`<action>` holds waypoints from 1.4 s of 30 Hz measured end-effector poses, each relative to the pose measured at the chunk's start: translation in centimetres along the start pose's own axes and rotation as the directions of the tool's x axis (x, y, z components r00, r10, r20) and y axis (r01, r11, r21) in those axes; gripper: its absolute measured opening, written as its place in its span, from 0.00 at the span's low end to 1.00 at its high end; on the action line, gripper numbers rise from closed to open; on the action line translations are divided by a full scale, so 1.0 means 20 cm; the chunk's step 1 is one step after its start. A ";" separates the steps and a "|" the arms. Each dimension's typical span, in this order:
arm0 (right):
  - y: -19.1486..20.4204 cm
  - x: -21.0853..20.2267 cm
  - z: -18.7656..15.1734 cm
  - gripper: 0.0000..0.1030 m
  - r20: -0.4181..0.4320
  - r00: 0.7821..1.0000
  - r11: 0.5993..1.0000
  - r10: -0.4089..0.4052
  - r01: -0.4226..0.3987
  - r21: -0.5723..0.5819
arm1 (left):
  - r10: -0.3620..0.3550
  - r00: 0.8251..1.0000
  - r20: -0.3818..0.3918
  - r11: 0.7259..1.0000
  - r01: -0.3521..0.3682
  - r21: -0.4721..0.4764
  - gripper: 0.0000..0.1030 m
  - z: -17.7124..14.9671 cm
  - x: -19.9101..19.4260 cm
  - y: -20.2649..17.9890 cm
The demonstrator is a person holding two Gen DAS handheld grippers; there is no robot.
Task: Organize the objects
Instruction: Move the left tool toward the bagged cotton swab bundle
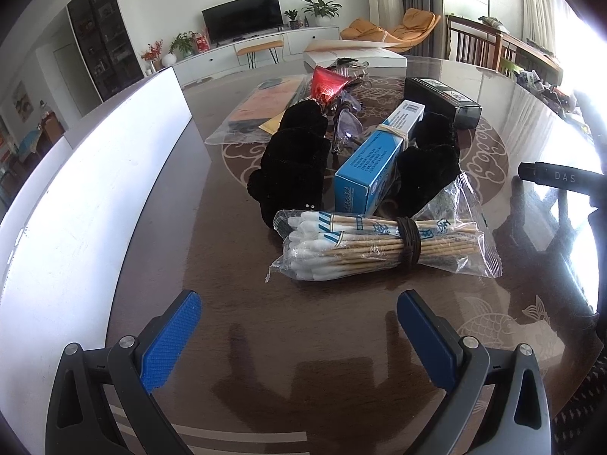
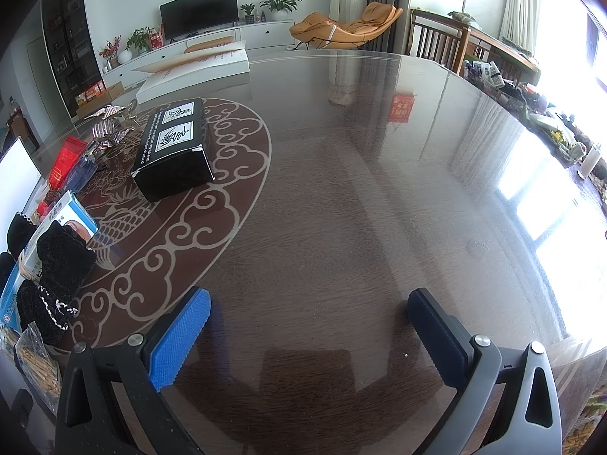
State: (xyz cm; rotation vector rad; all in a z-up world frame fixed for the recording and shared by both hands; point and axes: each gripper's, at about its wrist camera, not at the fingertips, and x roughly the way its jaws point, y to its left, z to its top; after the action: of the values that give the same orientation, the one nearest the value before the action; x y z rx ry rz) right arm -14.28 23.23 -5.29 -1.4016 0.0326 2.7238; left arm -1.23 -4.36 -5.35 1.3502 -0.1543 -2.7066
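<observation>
A clear bag of cotton swabs (image 1: 383, 244) lies on the dark glass table just ahead of my left gripper (image 1: 299, 303), which is open and holds nothing. Behind the bag sits a blue box (image 1: 373, 159) bound with a rubber band, flanked by two black velvet pouches (image 1: 294, 159). Glasses (image 1: 349, 125), a red packet (image 1: 328, 83) and a black box (image 1: 442, 100) lie further back. My right gripper (image 2: 309, 303) is open over bare table, with the black box (image 2: 174, 151) to its far left and the blue box (image 2: 57, 223) and a black pouch (image 2: 62, 261) at the left edge.
A white box wall (image 1: 95, 197) runs along the left of the table. A flat bag with an orange card (image 1: 254, 106) lies beyond the pouches. A white open box (image 2: 193, 68) stands at the table's far side. Part of the other gripper (image 1: 557, 180) shows at right.
</observation>
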 end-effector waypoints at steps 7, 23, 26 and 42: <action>0.00 0.00 0.00 1.00 0.000 1.000 1.000 0.000 0.000 0.000 | 0.004 1.000 -0.016 1.000 -0.004 -0.001 1.00 0.00 0.01 0.01; 0.00 0.00 -0.01 1.00 0.000 1.000 1.000 0.000 0.000 0.000 | -0.027 0.999 -0.020 1.000 0.027 0.005 1.00 0.03 0.02 -0.02; 0.00 0.00 0.00 1.00 0.000 1.000 1.000 0.000 0.000 0.000 | -0.022 0.999 -0.024 1.000 0.022 0.010 1.00 0.03 0.03 -0.02; 0.00 0.00 0.00 1.00 0.000 1.000 1.000 0.000 0.000 0.000 | -0.046 0.997 -0.059 0.999 0.046 -0.017 1.00 -0.04 -0.01 0.08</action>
State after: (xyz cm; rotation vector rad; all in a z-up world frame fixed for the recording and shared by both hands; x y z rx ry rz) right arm -14.30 23.25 -5.29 -1.4013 0.0324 2.7241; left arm -0.50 -5.93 -5.46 1.4455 -0.0984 -2.6953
